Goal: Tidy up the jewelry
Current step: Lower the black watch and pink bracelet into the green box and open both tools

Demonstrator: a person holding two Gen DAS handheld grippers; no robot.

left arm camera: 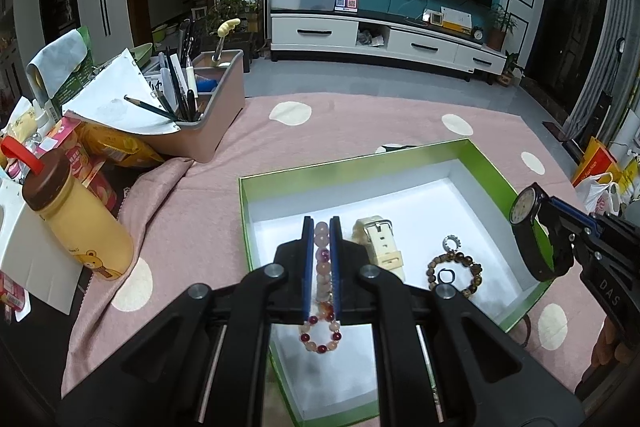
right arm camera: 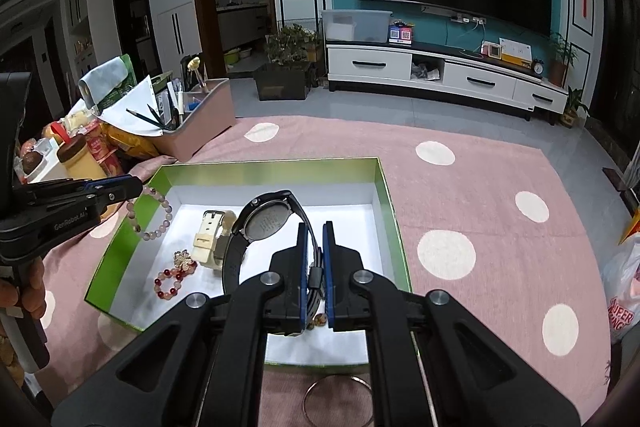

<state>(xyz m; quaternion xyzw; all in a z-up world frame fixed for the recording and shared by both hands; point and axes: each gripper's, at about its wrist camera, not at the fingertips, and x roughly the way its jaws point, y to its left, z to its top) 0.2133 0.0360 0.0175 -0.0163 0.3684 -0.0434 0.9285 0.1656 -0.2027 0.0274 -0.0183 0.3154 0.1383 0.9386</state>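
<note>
An open green box point(left arm camera: 347, 179) point(right arm camera: 272, 169) with a white floor lies on the pink dotted cloth. Above its near left part, my left gripper point(left arm camera: 321, 223) point(right arm camera: 135, 187) is shut on a pale pink bead bracelet point(left arm camera: 322, 241) point(right arm camera: 154, 217), which hangs from it. My right gripper point(right arm camera: 315, 227) point(left arm camera: 551, 211) is shut on the strap of a black watch point(right arm camera: 266, 219) point(left arm camera: 527, 209), held above the box's right side. In the box lie a cream watch point(left arm camera: 378, 243) point(right arm camera: 211, 239), a red bead bracelet point(left arm camera: 320, 335) point(right arm camera: 171, 279) and a brown bead bracelet point(left arm camera: 454, 273).
A silver bangle point(right arm camera: 338, 399) lies on the cloth in front of the box. At the left stand a pink organiser with pencils point(left arm camera: 218, 99), a yellow bottle point(left arm camera: 78, 223) and snack packs. A plastic bag point(right arm camera: 624, 303) sits off the table's right edge.
</note>
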